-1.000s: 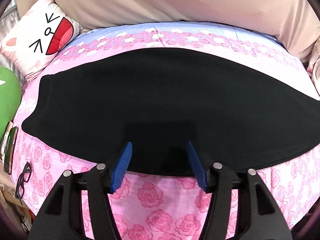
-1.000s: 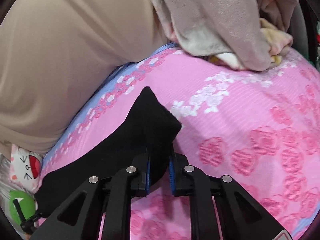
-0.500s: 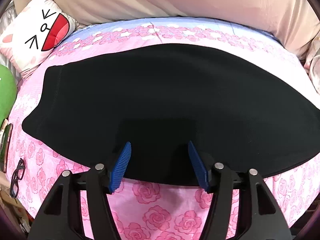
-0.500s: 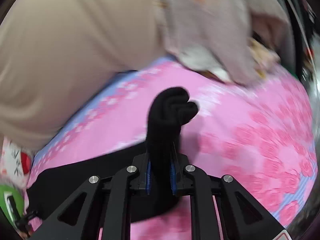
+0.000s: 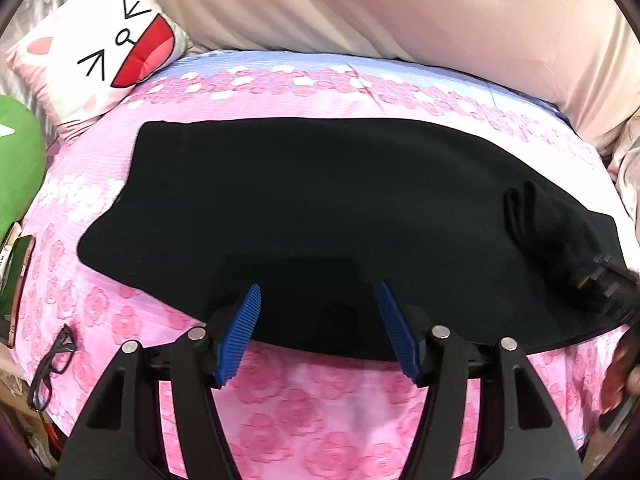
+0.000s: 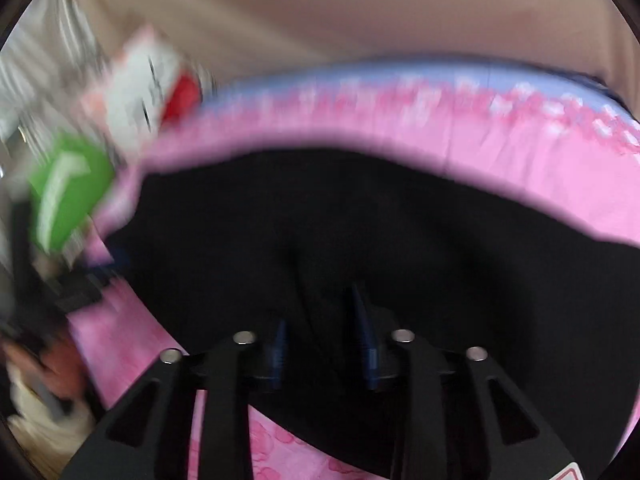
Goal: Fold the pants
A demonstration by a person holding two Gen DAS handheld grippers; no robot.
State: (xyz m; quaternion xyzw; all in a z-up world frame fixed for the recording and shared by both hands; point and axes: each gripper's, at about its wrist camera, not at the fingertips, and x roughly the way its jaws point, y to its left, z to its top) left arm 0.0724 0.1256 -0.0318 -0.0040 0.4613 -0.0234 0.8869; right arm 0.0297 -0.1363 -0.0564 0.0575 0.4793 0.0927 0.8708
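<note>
Black pants [image 5: 320,200] lie flat across the pink rose-print bed sheet [image 5: 320,412], with the waist end at the left. My left gripper [image 5: 320,320] hovers open over the pants' near edge, nothing between its blue pads [image 5: 240,332]. In the left wrist view my right gripper [image 5: 600,284] comes in from the right edge with the bunched leg end [image 5: 532,216] folded back over the pants. The right wrist view is blurred. There the right gripper [image 6: 318,308] has its jaws opening, with a loose ridge of black cloth [image 6: 304,272] between them.
A white cartoon-face cushion [image 5: 100,48] and a green cushion [image 5: 16,160] sit at the left. Black glasses [image 5: 52,364] and a phone [image 5: 16,280] lie by the bed's left edge. A beige duvet [image 5: 380,8] fills the back. A hand [image 5: 624,364] shows at lower right.
My right gripper swept left with the leg end, carrying it back over the pants, and its jaws have widened. The left gripper shifted a little to the left and stayed open.
</note>
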